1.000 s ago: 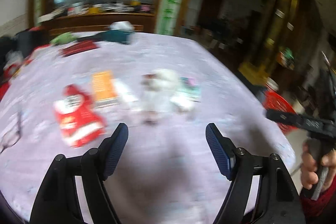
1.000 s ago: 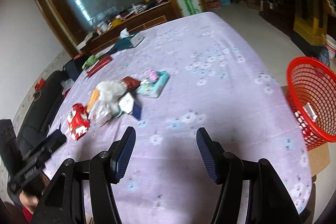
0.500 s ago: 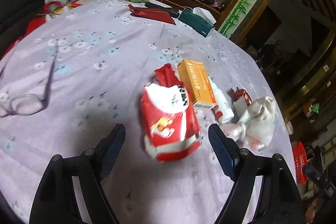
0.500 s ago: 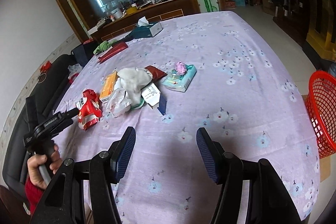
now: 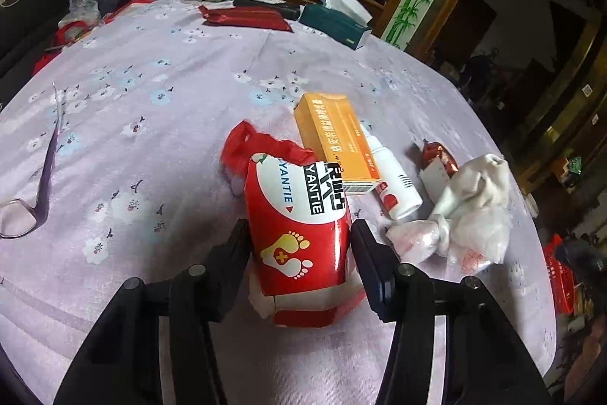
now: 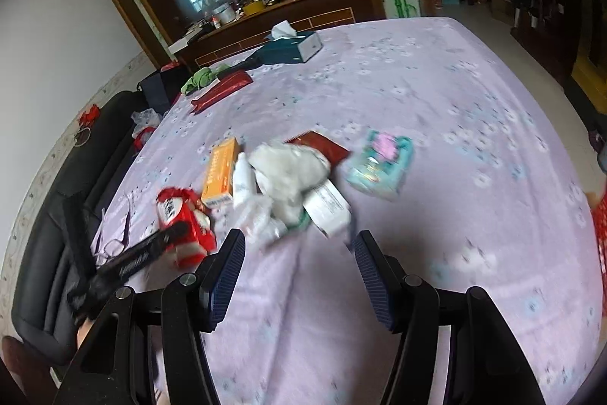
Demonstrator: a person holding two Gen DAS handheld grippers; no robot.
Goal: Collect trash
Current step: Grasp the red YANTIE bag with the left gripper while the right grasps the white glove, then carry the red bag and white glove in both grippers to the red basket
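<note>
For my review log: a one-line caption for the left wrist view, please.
Left gripper straddles a red pouch on the floral tablecloth, beside an orange box.

A right gripper (image 6: 297, 249), jaws spread and empty, hangs over a lilac floral tablecloth (image 6: 436, 109). Ahead lies a litter heap: a crumpled white plastic bag (image 6: 288, 169), an orange cardboard box (image 6: 221, 172), a white plastic bottle (image 6: 242, 182) and a teal wipes packet (image 6: 381, 164). At left, the black left gripper (image 6: 167, 240) sits at a red-and-white crinkled packet (image 6: 182, 215). A teal tissue box (image 6: 290, 46) stands far behind.
</note>
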